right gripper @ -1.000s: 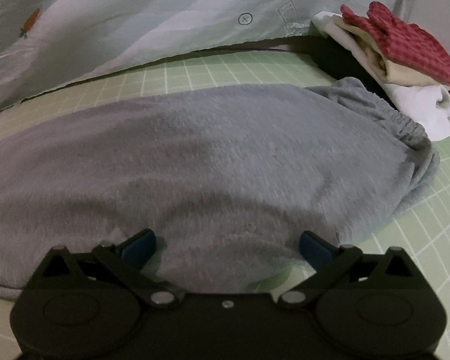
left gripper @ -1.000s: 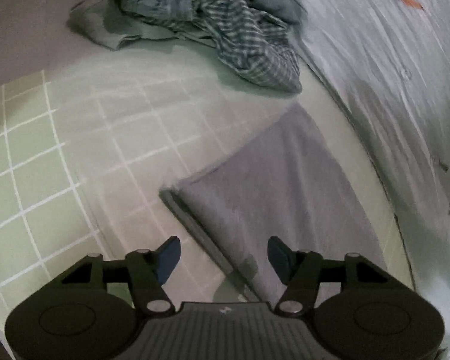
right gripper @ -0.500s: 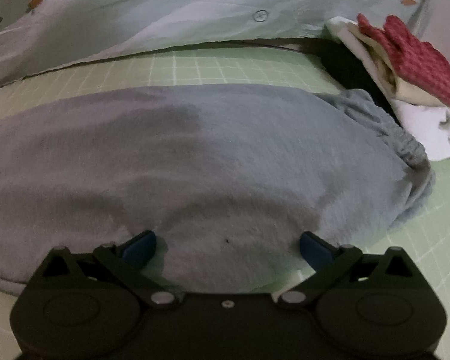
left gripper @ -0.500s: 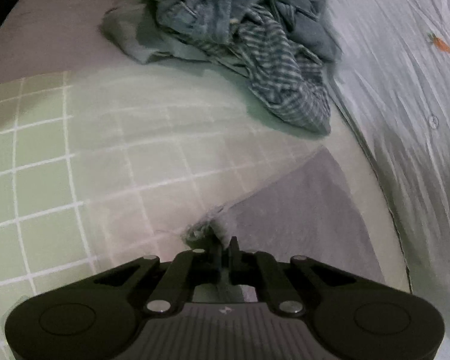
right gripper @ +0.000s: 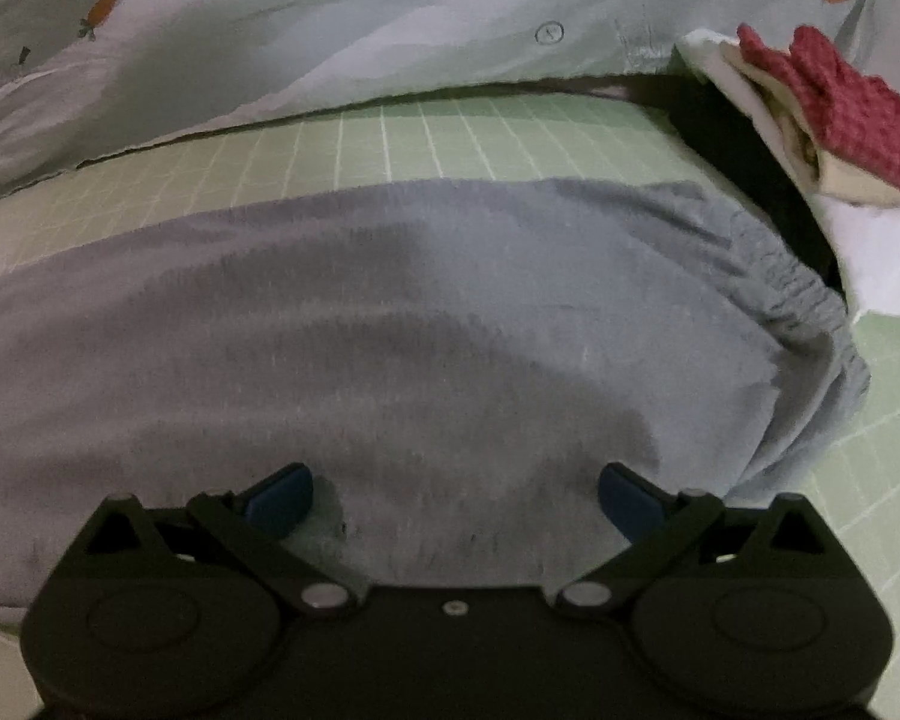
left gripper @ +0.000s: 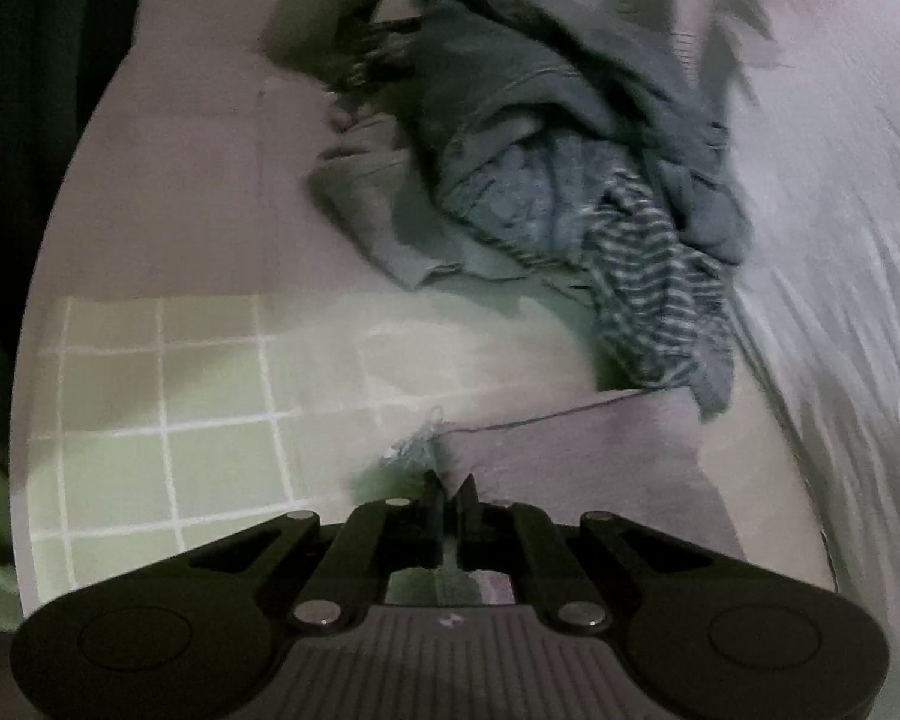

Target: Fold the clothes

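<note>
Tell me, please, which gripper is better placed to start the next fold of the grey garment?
Left. The left gripper is shut on a corner of the grey garment, ready to carry it over. The right gripper is open above the cloth, holding nothing.

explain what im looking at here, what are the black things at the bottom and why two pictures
The black shapes are two handheld grippers, one in each of a person's hands; each carries a camera looking forward along its two fingers. That gives two pictures: one from the left gripper, one from the right gripper.

Both look at a bed with a green checked sheet. On it lies a grey garment with an elastic waistband, apparently trousers. The left gripper is shut on the garment's corner. The right gripper is open, its blue-tipped fingers spread over the fabric.

Also there: a heap of unfolded clothes and a folded stack.
</note>
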Motion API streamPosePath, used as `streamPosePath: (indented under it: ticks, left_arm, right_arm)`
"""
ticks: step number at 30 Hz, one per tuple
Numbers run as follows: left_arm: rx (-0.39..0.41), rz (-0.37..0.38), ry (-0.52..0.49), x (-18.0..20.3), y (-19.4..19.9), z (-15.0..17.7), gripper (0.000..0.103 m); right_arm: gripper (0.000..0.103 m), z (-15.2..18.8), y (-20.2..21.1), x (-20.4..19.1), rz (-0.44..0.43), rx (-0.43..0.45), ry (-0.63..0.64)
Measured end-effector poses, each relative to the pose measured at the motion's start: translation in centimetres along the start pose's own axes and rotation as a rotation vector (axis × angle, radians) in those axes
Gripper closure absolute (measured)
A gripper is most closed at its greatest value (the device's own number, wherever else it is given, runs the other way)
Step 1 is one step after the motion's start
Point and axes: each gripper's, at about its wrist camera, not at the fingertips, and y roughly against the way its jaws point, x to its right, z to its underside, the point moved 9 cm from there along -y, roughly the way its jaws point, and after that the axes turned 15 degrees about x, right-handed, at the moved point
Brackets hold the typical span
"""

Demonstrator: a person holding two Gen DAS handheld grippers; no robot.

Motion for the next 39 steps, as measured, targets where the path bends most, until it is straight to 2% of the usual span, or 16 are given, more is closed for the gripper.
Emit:
streamPosePath:
  ticks: [6,10,14,16,18,20,23,25,26,28,30,34,39]
  left_arm:
    - [0.013,0.109,-0.031,3.5,1.4,0.3,0.099]
    - [0.009,0.220,-0.111,8.0,2.7,1.8,0.099]
    - [-0.010,0.363,-0.237,13.6,5.3,4.9,0.099]
    - [-0.070,0.482,-0.321,17.1,7.5,8.3,0.099]
    - [-0.156,0.607,-0.448,20.3,10.0,12.7,0.099]
    - [-0.292,0.729,-0.615,22.2,12.5,19.0,0.099]
    - [-0.499,0.783,-0.863,22.0,14.3,26.9,0.098]
    - [-0.565,0.767,-0.939,21.5,14.3,28.9,0.095]
    - [-0.570,0.767,-0.929,21.6,14.2,28.9,0.094]
    - [-0.573,0.770,-0.889,21.9,14.0,28.3,0.085]
    - [-0.551,0.762,-0.832,21.9,13.8,27.2,0.080]
    - [-0.509,0.723,-0.703,21.8,12.7,24.5,0.078]
    - [-0.467,0.643,-0.491,20.0,10.5,20.7,0.076]
  right_arm:
    - [0.000,0.2,-0.2,0.4,0.000,-0.010,-0.040]
    - [0.000,0.2,-0.5,0.8,0.008,-0.012,-0.065]
    - [0.000,0.2,-0.7,1.3,0.013,-0.012,-0.092]
    - [0.000,0.3,-0.7,1.5,0.015,-0.011,-0.105]
    - [0.000,0.4,-0.7,1.6,0.015,-0.009,-0.114]
    - [0.000,0.4,-0.7,1.6,0.015,-0.006,-0.117]
    - [0.000,0.5,-0.6,1.8,0.012,0.000,-0.124]
    - [0.000,0.5,-0.5,1.9,0.011,0.004,-0.130]
    - [0.000,0.6,-0.5,2.0,0.012,0.005,-0.132]
    - [0.000,0.6,-0.4,2.0,0.014,0.008,-0.135]
    - [0.000,0.6,-0.4,2.0,0.017,0.008,-0.137]
    - [0.000,0.6,-0.5,2.0,0.026,0.009,-0.137]
    - [0.000,0.6,-0.6,2.0,0.032,0.005,-0.122]
